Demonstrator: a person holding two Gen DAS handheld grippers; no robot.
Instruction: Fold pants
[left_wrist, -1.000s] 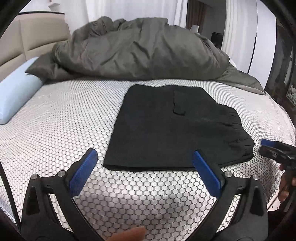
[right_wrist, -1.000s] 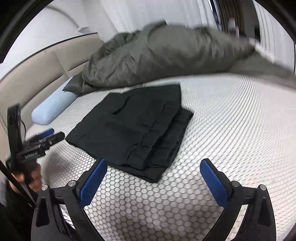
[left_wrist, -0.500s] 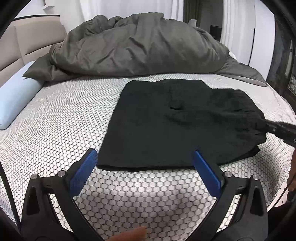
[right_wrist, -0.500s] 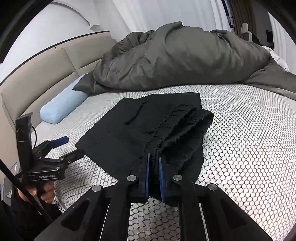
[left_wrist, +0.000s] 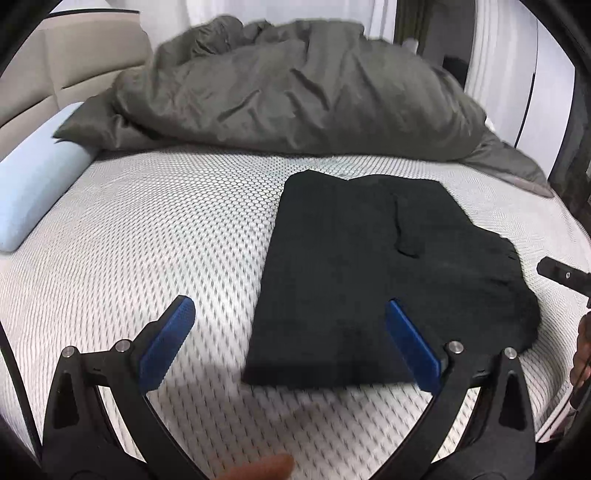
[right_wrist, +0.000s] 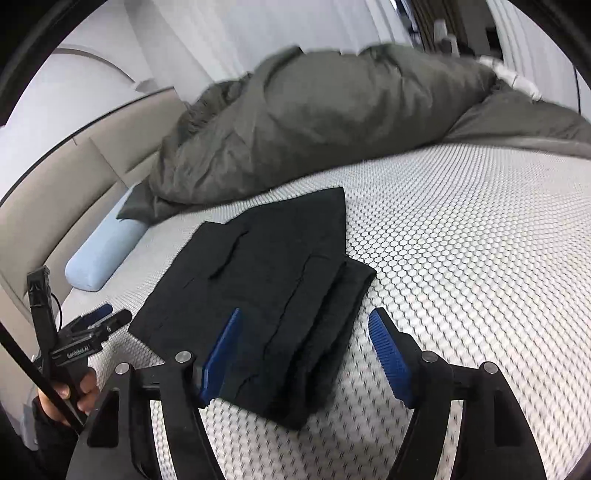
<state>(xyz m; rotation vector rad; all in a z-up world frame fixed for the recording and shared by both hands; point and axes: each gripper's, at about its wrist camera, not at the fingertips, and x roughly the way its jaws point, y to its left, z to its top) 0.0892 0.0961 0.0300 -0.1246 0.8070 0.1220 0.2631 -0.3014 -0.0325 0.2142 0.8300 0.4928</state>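
Observation:
The black pants (left_wrist: 369, 277) lie folded into a rough rectangle on the honeycomb-patterned mattress (left_wrist: 166, 240). My left gripper (left_wrist: 291, 343) is open at their near left corner; its right pad is over the cloth and its left pad over bare mattress. In the right wrist view the pants (right_wrist: 277, 266) reach down between the blue pads of my right gripper (right_wrist: 306, 354). Its jaws are opening, and the gathered waistband end lies loose between them. The left gripper (right_wrist: 99, 317), in a person's hand (right_wrist: 74, 395), shows at the far left. The right gripper's tip (left_wrist: 561, 277) shows at the right edge.
A crumpled grey duvet (left_wrist: 295, 92) is heaped across the far side of the bed. A light blue bolster (left_wrist: 33, 192) lies at the left against the beige headboard (left_wrist: 74, 62). The bed's edge runs close to the right gripper's side.
Half a second ago the right gripper was shut on the waistband end; now it has let go and backed off. The left gripper stayed open and slid left, so the pants sit further right in its view.

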